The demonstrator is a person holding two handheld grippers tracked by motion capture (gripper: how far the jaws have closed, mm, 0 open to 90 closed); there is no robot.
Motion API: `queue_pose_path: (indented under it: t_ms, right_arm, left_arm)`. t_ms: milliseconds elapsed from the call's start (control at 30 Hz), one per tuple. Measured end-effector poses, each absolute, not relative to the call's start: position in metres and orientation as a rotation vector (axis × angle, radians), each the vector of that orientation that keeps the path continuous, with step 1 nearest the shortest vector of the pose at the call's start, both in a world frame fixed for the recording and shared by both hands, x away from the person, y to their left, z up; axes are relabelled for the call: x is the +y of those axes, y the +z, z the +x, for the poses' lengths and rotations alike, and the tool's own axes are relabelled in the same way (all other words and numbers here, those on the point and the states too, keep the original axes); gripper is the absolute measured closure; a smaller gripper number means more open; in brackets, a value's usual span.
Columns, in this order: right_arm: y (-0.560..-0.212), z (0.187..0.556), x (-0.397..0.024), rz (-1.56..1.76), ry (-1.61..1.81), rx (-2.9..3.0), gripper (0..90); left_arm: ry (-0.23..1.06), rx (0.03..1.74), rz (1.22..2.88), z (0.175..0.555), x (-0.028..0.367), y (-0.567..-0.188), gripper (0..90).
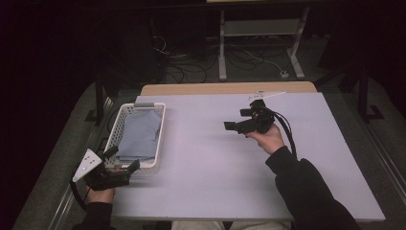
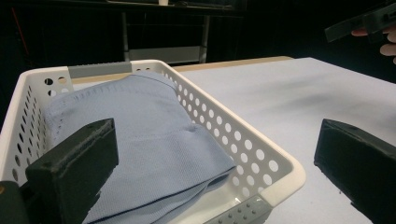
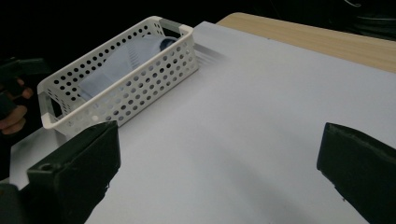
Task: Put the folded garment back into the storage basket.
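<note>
A white perforated basket (image 1: 158,128) stands at the table's left side with a folded blue cloth (image 1: 140,134) lying in it. My left gripper (image 1: 123,159) is at the basket's near end, open and empty; in the left gripper view its jaws straddle the basket's near right corner (image 2: 275,177) and the cloth (image 2: 140,135). A hand holds my right gripper (image 1: 237,120) above the table right of centre, open, pointing left at the basket (image 3: 121,93) and cloth (image 3: 126,60) from a distance. Nothing lies between its jaws.
The pale lilac table top (image 1: 215,163) spreads bare between the basket and the right hand. A wooden strip (image 1: 230,88) runs along the back edge. Beyond it, cables (image 1: 191,62) and a metal stand (image 1: 261,28) sit on the dark floor.
</note>
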State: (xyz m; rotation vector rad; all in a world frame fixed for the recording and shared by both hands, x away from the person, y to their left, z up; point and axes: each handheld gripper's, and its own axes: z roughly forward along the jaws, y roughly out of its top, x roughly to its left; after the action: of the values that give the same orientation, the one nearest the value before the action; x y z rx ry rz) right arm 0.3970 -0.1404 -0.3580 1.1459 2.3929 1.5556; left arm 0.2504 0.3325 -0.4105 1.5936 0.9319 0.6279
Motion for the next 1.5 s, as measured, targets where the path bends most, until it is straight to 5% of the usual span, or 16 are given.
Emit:
queue_pose_path:
  t_ms: [1500]
  right_arm:
    - [-0.376,0.353,-0.239,1.244,1.502,2.251,0.0]
  left_arm:
    - [0.630,0.933,1.597,0.252,0.331,-0.411,0.0]
